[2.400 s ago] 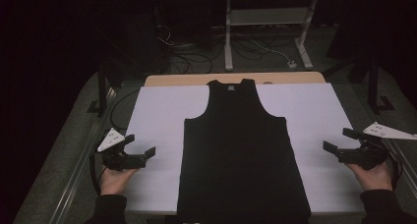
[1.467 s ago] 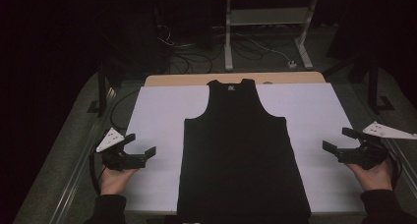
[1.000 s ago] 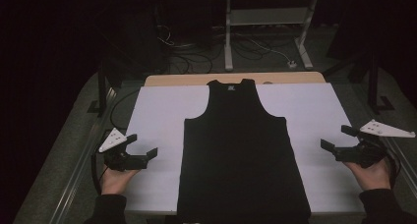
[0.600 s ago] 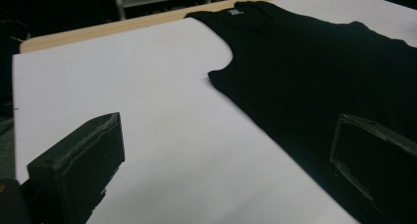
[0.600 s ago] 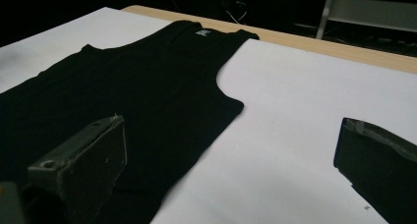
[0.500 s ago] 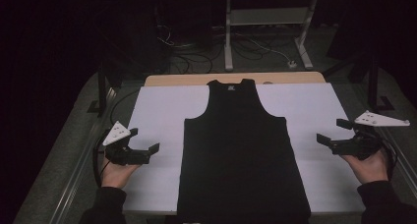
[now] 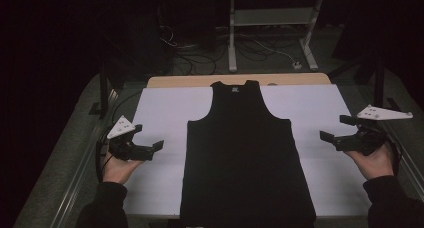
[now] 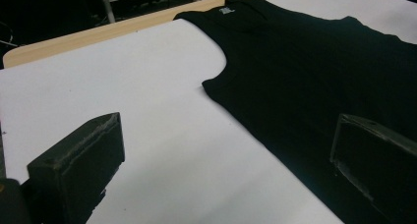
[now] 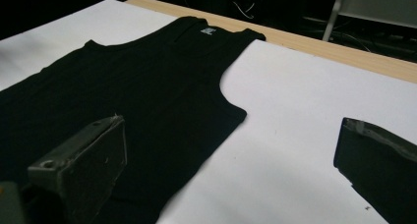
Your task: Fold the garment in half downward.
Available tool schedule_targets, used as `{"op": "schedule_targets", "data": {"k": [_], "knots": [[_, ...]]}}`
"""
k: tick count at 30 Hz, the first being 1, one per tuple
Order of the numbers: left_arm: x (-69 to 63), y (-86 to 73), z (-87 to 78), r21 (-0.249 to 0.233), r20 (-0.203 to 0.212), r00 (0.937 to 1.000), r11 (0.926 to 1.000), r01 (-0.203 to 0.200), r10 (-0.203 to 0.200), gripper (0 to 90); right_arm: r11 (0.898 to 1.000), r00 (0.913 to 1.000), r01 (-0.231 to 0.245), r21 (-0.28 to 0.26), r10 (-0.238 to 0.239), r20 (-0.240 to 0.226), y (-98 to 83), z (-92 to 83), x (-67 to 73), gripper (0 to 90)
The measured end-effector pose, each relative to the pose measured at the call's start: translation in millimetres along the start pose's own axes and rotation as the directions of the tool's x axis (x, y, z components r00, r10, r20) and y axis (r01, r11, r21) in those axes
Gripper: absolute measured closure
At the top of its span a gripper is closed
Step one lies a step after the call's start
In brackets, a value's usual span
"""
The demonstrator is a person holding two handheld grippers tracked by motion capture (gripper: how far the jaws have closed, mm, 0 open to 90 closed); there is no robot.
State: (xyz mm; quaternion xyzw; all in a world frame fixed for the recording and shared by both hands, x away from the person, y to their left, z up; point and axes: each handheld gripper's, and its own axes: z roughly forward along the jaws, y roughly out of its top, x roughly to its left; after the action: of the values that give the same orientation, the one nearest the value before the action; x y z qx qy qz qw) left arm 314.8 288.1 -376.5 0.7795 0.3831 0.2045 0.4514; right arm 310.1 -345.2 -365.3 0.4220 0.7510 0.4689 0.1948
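Flat along the middle of the white sheet [image 7: 160,108], the black tank top [image 7: 245,153] lay with its hem at the near edge. The left gripper [image 7: 150,149] and right gripper [image 7: 334,130] hovered off either side, jaws wide apart, holding nothing. A one-layer pinch could drag the fabric askew. The gripper views showed the neck label [image 8: 225,10]; the high view showed both hands.

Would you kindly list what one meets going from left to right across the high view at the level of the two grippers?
Left gripper → bare white sheet → black tank top → bare white sheet again → right gripper.
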Motion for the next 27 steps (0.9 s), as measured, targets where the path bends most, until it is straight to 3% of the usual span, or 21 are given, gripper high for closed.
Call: {"op": "schedule_targets", "data": {"k": [6,15,27], "knots": [[4.2,7.5,8.4,0.022,0.016,0.9999,0.9998,-0.001,0.001,0.0,1.000,0.9999,0.008,0.024,-0.008,-0.010,7.0,8.1,-1.6,0.0],[8.4,21.0,14.3,0.017,0.042,0.9991,0.9998,0.006,-0.006,0.0,0.998,0.9995,0.025,0.058,-0.024,-0.021,20.1,15.5,-4.9,0.0],[8.4,40.7,31.5,0.052,0.075,0.9970,0.9983,-0.024,0.020,0.0,0.996,0.9986,0.027,0.083,-0.024,-0.047,35.9,25.3,-12.1,0.0]]}}
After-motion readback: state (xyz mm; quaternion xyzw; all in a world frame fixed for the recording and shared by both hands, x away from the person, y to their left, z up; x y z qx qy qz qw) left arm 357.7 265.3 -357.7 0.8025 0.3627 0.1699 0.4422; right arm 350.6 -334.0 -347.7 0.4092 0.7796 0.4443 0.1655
